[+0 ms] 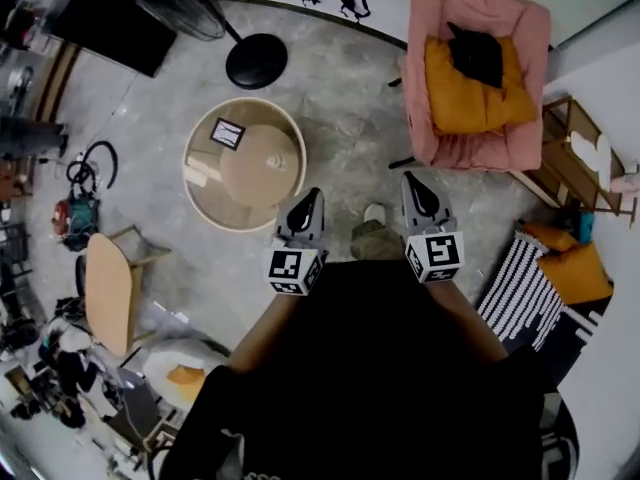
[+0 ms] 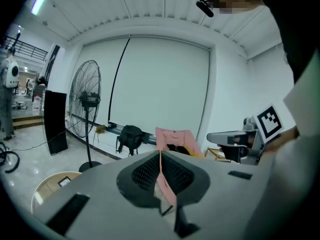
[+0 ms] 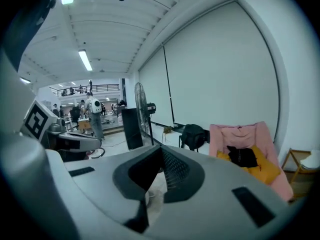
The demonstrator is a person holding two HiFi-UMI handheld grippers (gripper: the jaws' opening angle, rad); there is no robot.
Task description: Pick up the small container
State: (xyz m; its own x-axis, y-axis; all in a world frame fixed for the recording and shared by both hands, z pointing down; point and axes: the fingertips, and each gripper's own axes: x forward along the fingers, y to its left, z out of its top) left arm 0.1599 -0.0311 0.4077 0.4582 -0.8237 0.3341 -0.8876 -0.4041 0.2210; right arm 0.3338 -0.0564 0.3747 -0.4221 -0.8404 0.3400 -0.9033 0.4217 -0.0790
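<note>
- While left tool (image 1: 311, 198) and right tool (image 1: 413, 183) sit jaws together, empty, we're well short of the round tabletop (image 1: 240, 208).
- We guess the small container is up there; can't pick it out.
- We expect light, rigid; pinch across its sides.

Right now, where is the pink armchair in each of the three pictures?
Head view: pink armchair, upper right.
Left gripper view: armchair at centre, against the white wall.
Right gripper view: armchair at lower right.
Shared landmark: the standing fan, left of the chair in every view.
</note>
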